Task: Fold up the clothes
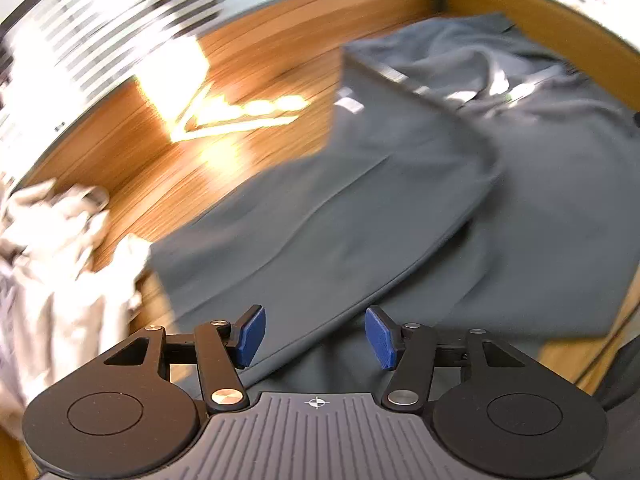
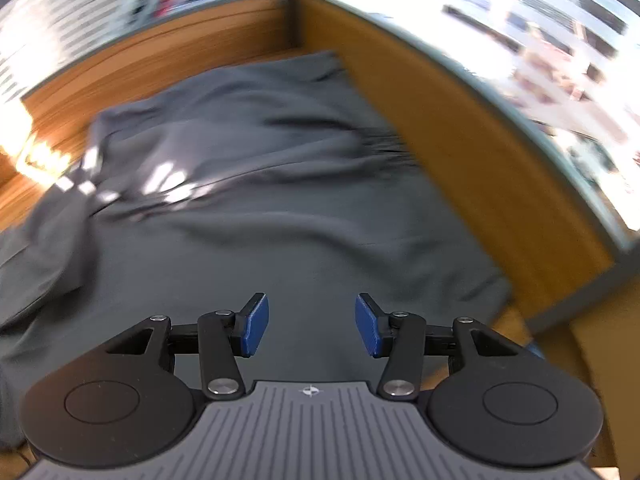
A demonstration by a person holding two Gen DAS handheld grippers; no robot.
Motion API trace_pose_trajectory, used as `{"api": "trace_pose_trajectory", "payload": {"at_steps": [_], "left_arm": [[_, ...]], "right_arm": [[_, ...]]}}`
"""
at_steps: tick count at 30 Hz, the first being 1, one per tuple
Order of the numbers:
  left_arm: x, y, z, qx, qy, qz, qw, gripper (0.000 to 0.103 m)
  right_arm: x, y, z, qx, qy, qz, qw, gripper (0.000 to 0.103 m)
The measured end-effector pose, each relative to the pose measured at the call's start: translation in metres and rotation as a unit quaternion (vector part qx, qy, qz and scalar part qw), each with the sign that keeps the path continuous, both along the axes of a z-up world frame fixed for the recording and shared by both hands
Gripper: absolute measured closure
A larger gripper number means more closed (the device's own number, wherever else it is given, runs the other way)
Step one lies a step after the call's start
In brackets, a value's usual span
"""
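Two grippers, left (image 1: 314,334) and right (image 2: 312,324), hovered with jaws wide apart, gripping nothing, above a dark grey garment (image 1: 400,200) spread on the wooden worktop (image 1: 160,160).

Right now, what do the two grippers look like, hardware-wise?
Both match: left gripper and right gripper have blue ribbed pads on black linkage arms with silver pivot screws, round black side housings, and a grey ribbed body bearing a small crosshair mark.
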State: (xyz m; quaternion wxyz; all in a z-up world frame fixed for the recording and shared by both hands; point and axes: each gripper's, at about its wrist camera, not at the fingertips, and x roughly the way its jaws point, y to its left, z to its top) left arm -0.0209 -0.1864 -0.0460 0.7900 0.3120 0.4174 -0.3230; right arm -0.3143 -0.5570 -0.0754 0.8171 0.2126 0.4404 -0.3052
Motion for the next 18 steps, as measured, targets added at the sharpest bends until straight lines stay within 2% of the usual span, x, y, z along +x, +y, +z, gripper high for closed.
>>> {"api": "trace_pose_trajectory", "payload": {"at_steps": [5, 12, 18], "left_arm": [[0.020, 0.037, -0.013, 0.018, 0.001, -0.005, 0.9998, 0.043], [0.039, 0.056, -0.046, 0.039, 0.004, -0.072, 0.9966, 0.043], [0.047, 0.070, -0.037, -0.006, -0.009, -0.093, 0.9956, 0.043]], "right_arm": [[0.026, 0.041, 0.002, 0.016, 0.002, 0.025, 1.000, 0.049], [0.055, 0.095, 0.011, 0.014, 0.014, 0.037, 0.999, 0.049], [0.070, 0.135, 0.015, 0.004, 0.021, 0.034, 0.999, 0.049]]}}
